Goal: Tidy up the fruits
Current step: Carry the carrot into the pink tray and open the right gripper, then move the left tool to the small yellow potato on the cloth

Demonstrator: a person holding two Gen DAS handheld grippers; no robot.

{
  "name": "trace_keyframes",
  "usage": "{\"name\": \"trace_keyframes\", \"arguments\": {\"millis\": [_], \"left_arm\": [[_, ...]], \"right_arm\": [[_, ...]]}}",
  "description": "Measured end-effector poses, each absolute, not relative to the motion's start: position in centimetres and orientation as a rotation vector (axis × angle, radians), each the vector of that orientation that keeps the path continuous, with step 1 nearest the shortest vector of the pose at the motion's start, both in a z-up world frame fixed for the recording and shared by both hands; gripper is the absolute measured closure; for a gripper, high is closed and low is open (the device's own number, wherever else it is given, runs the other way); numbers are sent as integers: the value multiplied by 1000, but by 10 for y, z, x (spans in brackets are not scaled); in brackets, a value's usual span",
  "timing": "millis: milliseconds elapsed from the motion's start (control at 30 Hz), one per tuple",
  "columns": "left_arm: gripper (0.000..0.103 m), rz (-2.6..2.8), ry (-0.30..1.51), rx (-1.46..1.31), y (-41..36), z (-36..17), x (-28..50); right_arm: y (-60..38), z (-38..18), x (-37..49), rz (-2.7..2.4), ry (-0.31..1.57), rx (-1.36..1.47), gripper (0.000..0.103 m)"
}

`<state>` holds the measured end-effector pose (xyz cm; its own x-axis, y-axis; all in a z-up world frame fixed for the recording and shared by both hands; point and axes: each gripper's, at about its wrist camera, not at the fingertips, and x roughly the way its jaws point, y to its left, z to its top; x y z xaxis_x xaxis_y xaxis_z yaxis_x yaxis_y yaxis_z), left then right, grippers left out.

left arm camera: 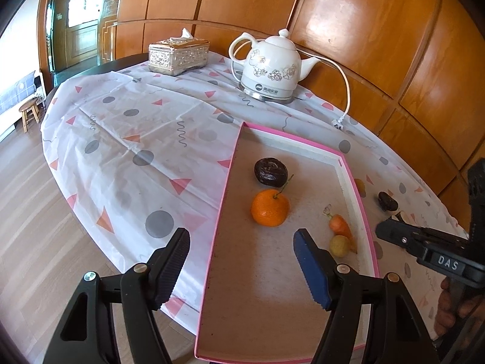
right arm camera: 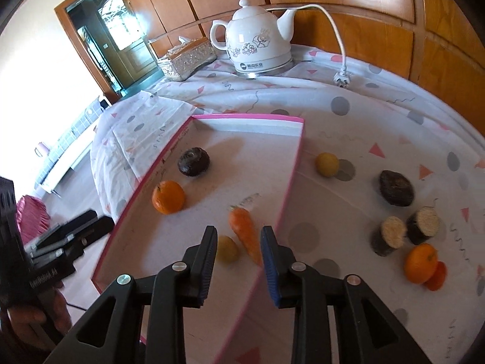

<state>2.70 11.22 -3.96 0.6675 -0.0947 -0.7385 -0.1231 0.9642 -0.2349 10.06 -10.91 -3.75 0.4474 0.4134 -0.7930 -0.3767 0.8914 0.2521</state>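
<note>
A pink-rimmed tray (left arm camera: 225, 182) (right arm camera: 291, 182) lies on the table. In it are a dark purple fruit (left arm camera: 270, 172) (right arm camera: 193, 161), an orange (left arm camera: 269, 207) (right arm camera: 168, 197), a small carrot (left arm camera: 341, 225) (right arm camera: 244, 230) and a small yellow fruit (left arm camera: 339, 245) (right arm camera: 226, 248). My left gripper (left arm camera: 242, 270) is open and empty over the tray's near left edge. My right gripper (right arm camera: 239, 261) is open and empty just above the carrot; it also shows in the left wrist view (left arm camera: 424, 242). Right of the tray lie a yellow fruit (right arm camera: 326, 164), a dark fruit (right arm camera: 396, 192), two cut dark pieces (right arm camera: 406, 233) and oranges (right arm camera: 421, 262).
A white electric kettle (left arm camera: 272, 66) (right arm camera: 257, 39) with a loose cord and plug (left arm camera: 338, 124) (right arm camera: 342, 77) stands at the back. A silver tissue box (left arm camera: 178, 56) (right arm camera: 188, 57) sits at the back left. A wood-panelled wall runs behind the table.
</note>
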Motion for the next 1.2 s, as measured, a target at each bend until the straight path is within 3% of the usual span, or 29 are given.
{"name": "trace_keyframes", "arguments": {"millis": [1200], "left_arm": [[32, -122, 859, -103, 56, -32, 31]], "right_arm": [[-315, -26, 46, 85, 989, -123, 72]]}}
